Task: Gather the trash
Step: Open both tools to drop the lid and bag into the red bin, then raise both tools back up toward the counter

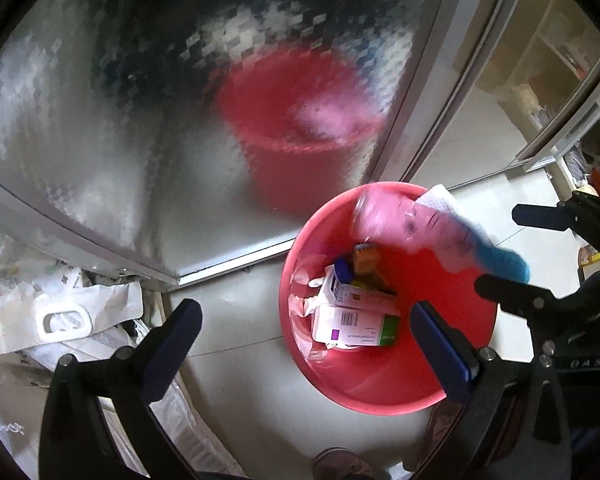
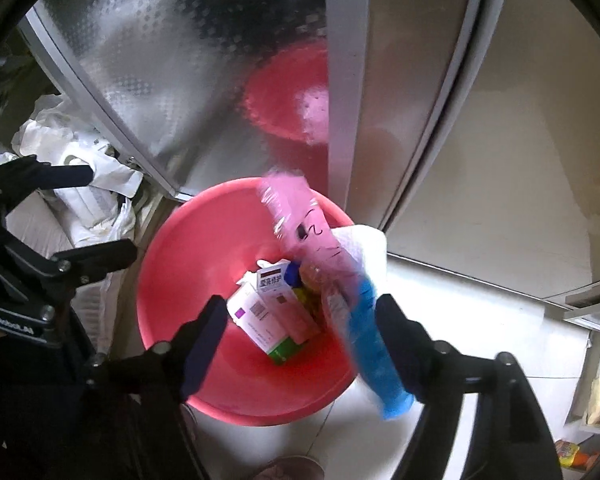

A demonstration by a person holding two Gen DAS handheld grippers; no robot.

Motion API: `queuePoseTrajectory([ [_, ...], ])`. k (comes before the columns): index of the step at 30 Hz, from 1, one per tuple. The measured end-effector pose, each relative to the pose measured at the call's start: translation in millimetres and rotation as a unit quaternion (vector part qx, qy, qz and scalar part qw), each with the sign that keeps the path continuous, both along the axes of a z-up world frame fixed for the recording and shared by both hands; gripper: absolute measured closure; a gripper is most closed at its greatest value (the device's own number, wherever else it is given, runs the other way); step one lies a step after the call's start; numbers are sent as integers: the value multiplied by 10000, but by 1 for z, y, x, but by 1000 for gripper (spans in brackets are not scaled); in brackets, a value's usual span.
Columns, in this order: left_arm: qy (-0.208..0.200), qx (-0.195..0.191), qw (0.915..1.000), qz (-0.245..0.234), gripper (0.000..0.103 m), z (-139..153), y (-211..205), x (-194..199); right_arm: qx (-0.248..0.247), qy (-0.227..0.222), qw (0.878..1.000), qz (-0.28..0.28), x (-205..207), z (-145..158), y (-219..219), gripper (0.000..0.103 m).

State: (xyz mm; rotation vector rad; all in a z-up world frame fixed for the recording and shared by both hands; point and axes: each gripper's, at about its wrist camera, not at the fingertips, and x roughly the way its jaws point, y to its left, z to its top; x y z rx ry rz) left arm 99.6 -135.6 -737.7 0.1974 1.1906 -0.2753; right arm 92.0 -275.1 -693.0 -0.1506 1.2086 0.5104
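Trash, a clear plastic bottle with a blue cap point(image 2: 376, 344), is dropping blurred over the near right rim of the red bin point(image 2: 172, 264), cap end toward the camera, body angled toward the bin's far rim. The right gripper point(image 2: 300, 340) is standing with its jaws well apart; the bottle is lying between them, close against the right finger, and blur is hiding whether that pad is touching it, so I'm reading it as let go, not held. The left gripper point(image 1: 308, 344) is hanging fully spread over the bin's near left rim, gripping nothing. A white tissue point(image 2: 368, 248) is sitting on the far right rim. Boxes point(image 2: 268, 320) and scraps are lying at the bin's bottom centre. White bags point(image 1: 56, 312) are piling on the floor left of the bin, beside a textured glass door point(image 1: 140, 120).

Handling guess: the bottle is looking empty, so light, thin-walled, crushable and slick; taking it across the mid-body is looking best, since the cap end is narrow and likely to slip. The tissue is soft and needing a pinch.
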Motion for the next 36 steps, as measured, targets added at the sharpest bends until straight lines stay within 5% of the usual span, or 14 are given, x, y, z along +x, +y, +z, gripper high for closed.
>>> queuePoseTrajectory([
  [8,-140,-55,9999,-60,0,38,-5,2,241,-175,9994,-149,-1,34,-7,3],
  [13,9,-91,10000,22,0,100,-3,-5,295,-35,9990,-344,0,88,-14,2],
  [23,141,-149,9997,159,0,292,-6,-31,319,50,9988,-359,-14,268,-38,1],
  [30,-312,-246,9987,326,0,459,-12,-48,428,-193,9982,-374,-17,420,-65,1],
  [36,-840,-300,9950,447,0,562,-21,-62,505,-576,9964,-361,-25,524,-84,1],
])
